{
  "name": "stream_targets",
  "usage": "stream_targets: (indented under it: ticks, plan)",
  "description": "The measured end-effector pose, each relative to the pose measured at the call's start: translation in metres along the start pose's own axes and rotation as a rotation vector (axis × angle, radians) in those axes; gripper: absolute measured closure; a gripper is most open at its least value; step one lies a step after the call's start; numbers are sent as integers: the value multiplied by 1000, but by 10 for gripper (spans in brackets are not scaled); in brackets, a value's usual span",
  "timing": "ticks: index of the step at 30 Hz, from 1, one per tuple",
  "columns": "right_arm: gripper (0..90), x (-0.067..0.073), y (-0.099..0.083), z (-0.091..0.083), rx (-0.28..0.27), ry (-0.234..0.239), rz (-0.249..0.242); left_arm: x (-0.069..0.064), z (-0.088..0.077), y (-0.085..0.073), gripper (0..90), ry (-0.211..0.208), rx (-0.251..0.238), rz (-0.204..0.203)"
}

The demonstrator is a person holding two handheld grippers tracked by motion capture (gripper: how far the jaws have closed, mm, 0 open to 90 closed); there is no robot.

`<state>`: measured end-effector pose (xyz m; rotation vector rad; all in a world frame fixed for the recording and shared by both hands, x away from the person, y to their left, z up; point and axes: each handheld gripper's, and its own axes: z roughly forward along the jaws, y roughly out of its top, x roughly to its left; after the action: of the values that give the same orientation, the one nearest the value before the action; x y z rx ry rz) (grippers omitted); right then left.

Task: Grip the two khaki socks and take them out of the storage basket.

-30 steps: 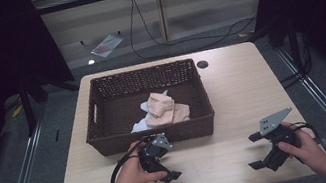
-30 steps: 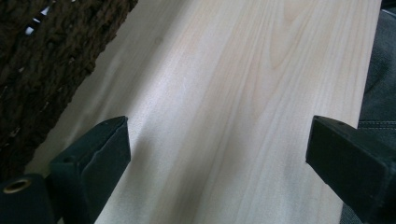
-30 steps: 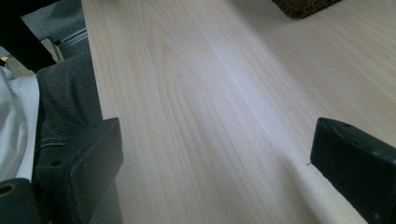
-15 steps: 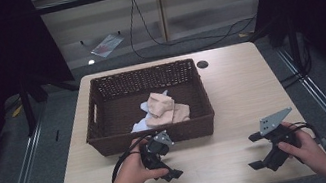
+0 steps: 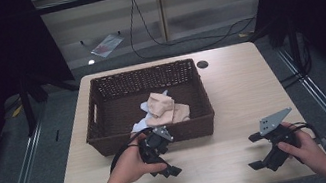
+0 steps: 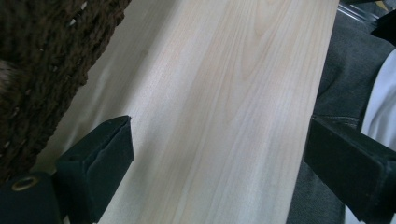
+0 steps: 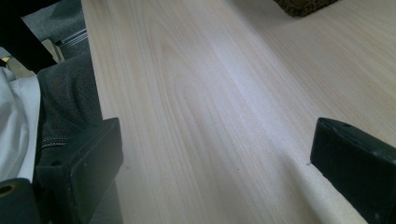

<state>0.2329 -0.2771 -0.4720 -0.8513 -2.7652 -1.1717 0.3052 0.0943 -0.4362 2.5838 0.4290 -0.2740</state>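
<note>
A dark woven basket [image 5: 193, 128] stands in the middle of the wooden table [image 5: 239, 88]. Inside it lie a beige cloth [image 5: 165, 109] and a white and pale blue cloth [image 5: 142, 123]. My left gripper [image 5: 161, 158] is held just in front of the basket's front wall, open with nothing between its jaws. In the left gripper view the jaws of the left gripper [image 6: 219, 172] stand wide apart over bare wood, with the basket wall [image 6: 42, 70] at the left. My right gripper [image 5: 257, 152] rests near the front right of the table, open and empty. The right gripper [image 7: 219, 172] also looks along bare wood.
The table's front edge lies close behind both hands. A round black grommet [image 5: 202, 64] sits at the back right of the table. Cables and a flat packet [image 5: 104, 45] lie on the floor beyond. A corner of the basket [image 7: 303, 5] shows far off in the right gripper view.
My left gripper has shifted slightly toward the basket's front wall. The right gripper has stayed in place.
</note>
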Motion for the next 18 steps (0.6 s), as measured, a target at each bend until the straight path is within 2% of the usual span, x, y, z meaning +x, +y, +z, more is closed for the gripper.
stream_targets:
  ticks: [5,6,18]
  plan:
    - [25,0,0,0,0,0,1,1,-10,7,80,-15,4,-3]
    - [25,0,0,0,0,0,1,1,-12,9,80,-12,9,6]
    - [25,0,0,0,-2,5,-1,3,-35,30,80,-21,46,-2]
